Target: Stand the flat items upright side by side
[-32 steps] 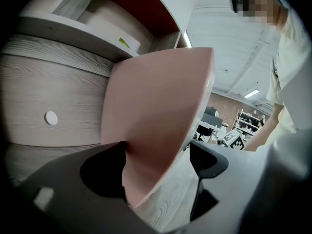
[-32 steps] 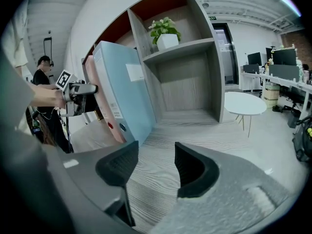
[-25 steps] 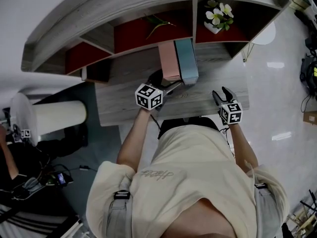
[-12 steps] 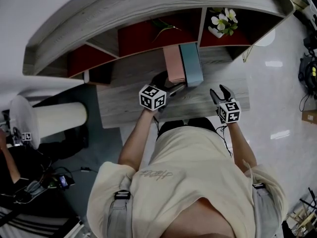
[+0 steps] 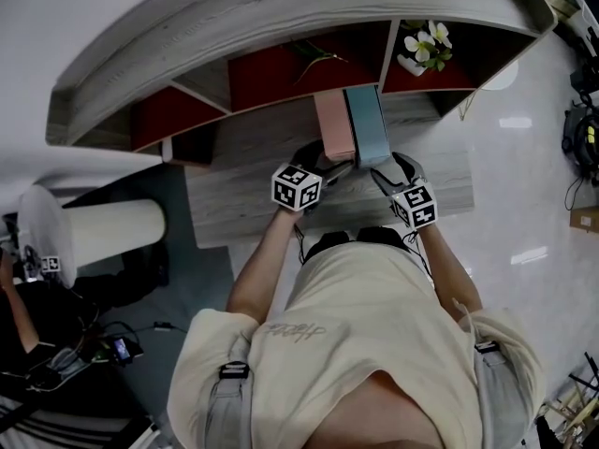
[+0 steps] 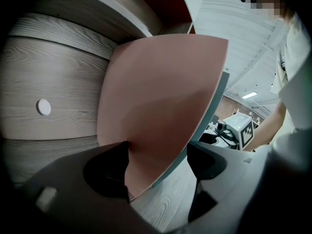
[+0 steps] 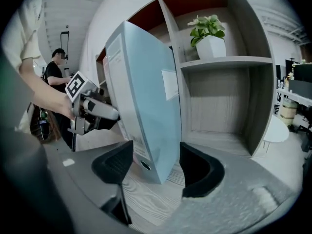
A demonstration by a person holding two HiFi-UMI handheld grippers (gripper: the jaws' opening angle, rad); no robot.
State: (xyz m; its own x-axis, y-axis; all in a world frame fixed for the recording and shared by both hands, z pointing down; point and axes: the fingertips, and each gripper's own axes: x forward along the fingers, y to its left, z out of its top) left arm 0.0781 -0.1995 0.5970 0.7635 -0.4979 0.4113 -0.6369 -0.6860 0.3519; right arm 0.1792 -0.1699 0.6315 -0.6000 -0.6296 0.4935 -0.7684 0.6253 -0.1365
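Nearest the person, the left tool (image 6: 158, 150) is held low over the pale grey wood-grain tabletop (image 5: 234, 209). Its jaws have just been closing a little and are set wide, with the lower near corner of the tall pink flat binder (image 6: 161, 91) between them. One jaw is seen against the pink cover while the other is kept clear of it, so the binder is not clamped. Just to its right, the right tool (image 7: 156, 150) is held at a like height. Its jaws have just been opening and are spread around the lower near corner of the tall light-blue flat binder (image 7: 146, 87). The pads stand just beside its spine and cover, and no grip is shown. A round finger hole is seen low on the blue spine. Both binders are stood upright on the tabletop, side by side and close against each other, the pink one at the left and the blue one at the right. Beyond them the curved grey wood-grain shelf unit with dark red back panels (image 5: 187, 36) is seen, and the binders' far ends are placed near one of its upright dividers. In the compartment to the right of that divider, a small green plant with white flowers in a white pot (image 5: 423, 45) is set on the shelf board, well apart from the binders.
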